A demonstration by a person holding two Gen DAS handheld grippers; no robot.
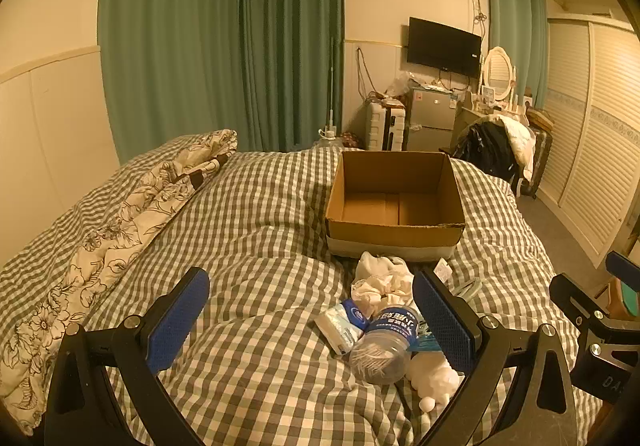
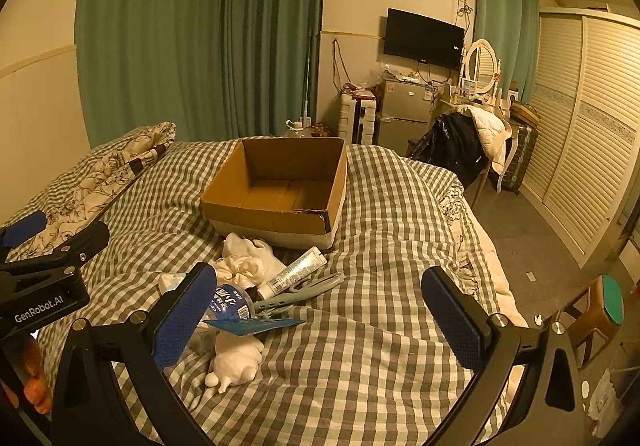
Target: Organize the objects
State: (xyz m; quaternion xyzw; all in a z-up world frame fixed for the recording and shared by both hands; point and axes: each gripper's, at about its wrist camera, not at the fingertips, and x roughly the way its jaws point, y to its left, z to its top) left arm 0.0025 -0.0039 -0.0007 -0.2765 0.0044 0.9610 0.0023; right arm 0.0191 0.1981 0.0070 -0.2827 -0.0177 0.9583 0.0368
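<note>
An open, empty cardboard box stands on the checked bed. In front of it lies a pile: white crumpled cloth, a tissue pack, a clear plastic bottle with blue label, a white plush toy, a blue card, a toothpaste tube and grey-green scissors. My left gripper is open above the bed, left of the pile. My right gripper is open, right of the pile.
A floral pillow lies along the bed's left side. Beyond the bed stand a small fridge, a suitcase and a chair with clothes. A louvred wardrobe lines the right wall. A stool stands by the bed.
</note>
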